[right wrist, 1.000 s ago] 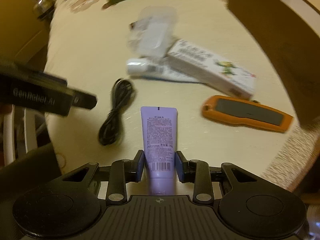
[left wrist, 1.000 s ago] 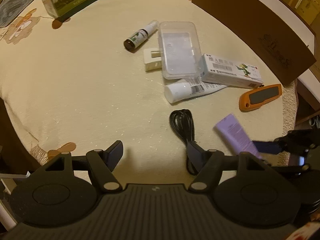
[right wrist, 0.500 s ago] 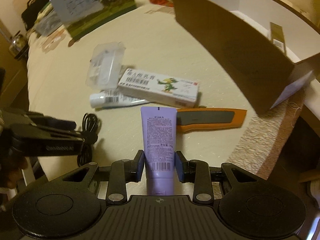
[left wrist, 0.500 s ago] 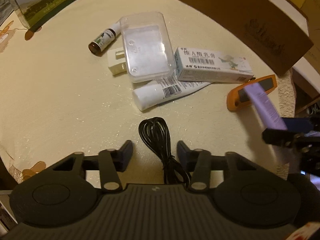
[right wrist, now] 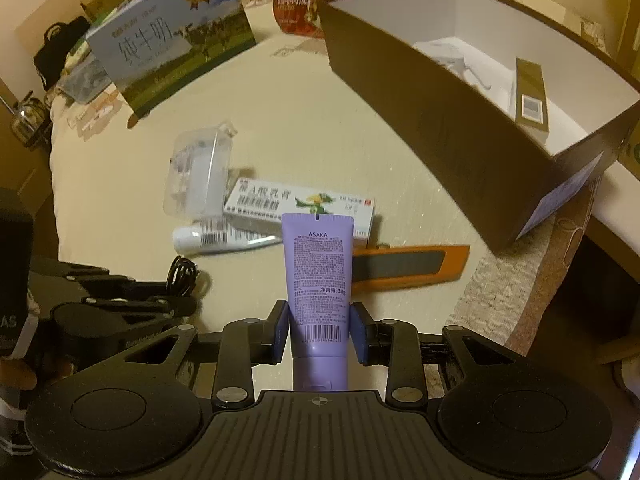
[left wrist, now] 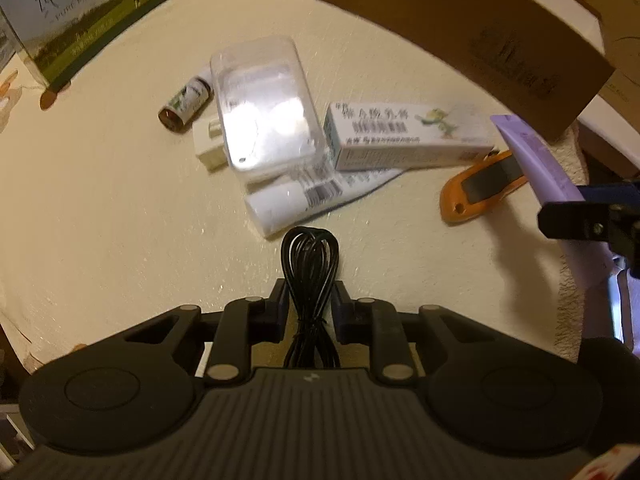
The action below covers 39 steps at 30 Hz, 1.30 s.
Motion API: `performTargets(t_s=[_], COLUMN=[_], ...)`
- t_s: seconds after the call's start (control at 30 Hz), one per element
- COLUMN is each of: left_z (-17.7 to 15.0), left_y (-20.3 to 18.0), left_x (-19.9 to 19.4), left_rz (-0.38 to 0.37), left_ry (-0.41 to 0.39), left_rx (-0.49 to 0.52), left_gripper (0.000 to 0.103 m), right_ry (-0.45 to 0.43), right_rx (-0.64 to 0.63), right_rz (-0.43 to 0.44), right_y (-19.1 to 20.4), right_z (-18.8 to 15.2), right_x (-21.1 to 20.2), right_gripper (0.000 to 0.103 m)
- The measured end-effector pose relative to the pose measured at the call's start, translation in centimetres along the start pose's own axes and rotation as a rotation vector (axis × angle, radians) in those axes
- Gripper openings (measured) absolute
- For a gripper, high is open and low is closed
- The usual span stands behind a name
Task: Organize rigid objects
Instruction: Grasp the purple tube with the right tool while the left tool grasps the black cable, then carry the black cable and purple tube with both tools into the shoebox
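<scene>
While two grasps are in hand at once, the scene is set down from the grippers outward.

Right gripper [right wrist: 319,332]: closed on the purple tube [right wrist: 318,280] near its cap end; the tube is held clear of the tabletop [right wrist: 300,120], its long axis running straight forward along the fingers, crimped end leading.

Left gripper [left wrist: 309,312]: narrowed around the coiled black cable [left wrist: 310,276], which is straddled by both pads; whether the cable is actually pinched cannot be told, since that view is blurred.

Deciding relation: the open brown box [right wrist: 460,136] lies ahead and to the right of the right gripper, well apart from the tube, its near wall slanting across the path. The right gripper is judged the nearer of the two, so the tube would have to be carried up over that wall.

Box contents: a gold-brown carton [right wrist: 529,94] and something white are seen inside.

Still on the tabletop: a white medicine carton [right wrist: 300,206], a white tube [right wrist: 224,238], a clear plastic case [right wrist: 200,176], an orange utility knife [right wrist: 404,266], a small brown bottle [left wrist: 185,104].

Readable writing: "ASAKA" and "30g" on the purple tube; "纯牛奶" and "PURE MILK" on the milk carton [left wrist: 88,20].
</scene>
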<state>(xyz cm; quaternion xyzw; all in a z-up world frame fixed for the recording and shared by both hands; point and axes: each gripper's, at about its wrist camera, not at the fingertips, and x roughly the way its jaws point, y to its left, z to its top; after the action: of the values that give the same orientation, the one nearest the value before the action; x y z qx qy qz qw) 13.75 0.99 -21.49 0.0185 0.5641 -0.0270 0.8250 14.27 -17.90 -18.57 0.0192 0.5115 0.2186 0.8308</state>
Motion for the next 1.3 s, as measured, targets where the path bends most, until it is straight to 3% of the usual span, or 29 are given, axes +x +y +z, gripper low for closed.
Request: performTargets(t_s=[0.53,0.97,1.3], left_z=[6.0,15.4,21.8], left_y=[0.1,-4.6,-9.9], left_x=[-7.5,-11.4,-10.0], left_rz=[-0.021,-0.146,-0.211], left_ry=[-0.228,-0.404,-0.422], left_rx=[-0.030,0.054,0.122], left_gripper=[0.017,0.017,0.017], right_ry=[-0.122,-0.297,-0.350], right_rx=[0.018,0.052,0.138], right_rz=[0.015,-0.046,-0.118], right_y=[-1.4,-5.6,-11.3], right_z=[3.4,9.1,12.6], right_x=[-3.4,-7.8,-8.6], right_gripper=[0.029,0.029,0.029])
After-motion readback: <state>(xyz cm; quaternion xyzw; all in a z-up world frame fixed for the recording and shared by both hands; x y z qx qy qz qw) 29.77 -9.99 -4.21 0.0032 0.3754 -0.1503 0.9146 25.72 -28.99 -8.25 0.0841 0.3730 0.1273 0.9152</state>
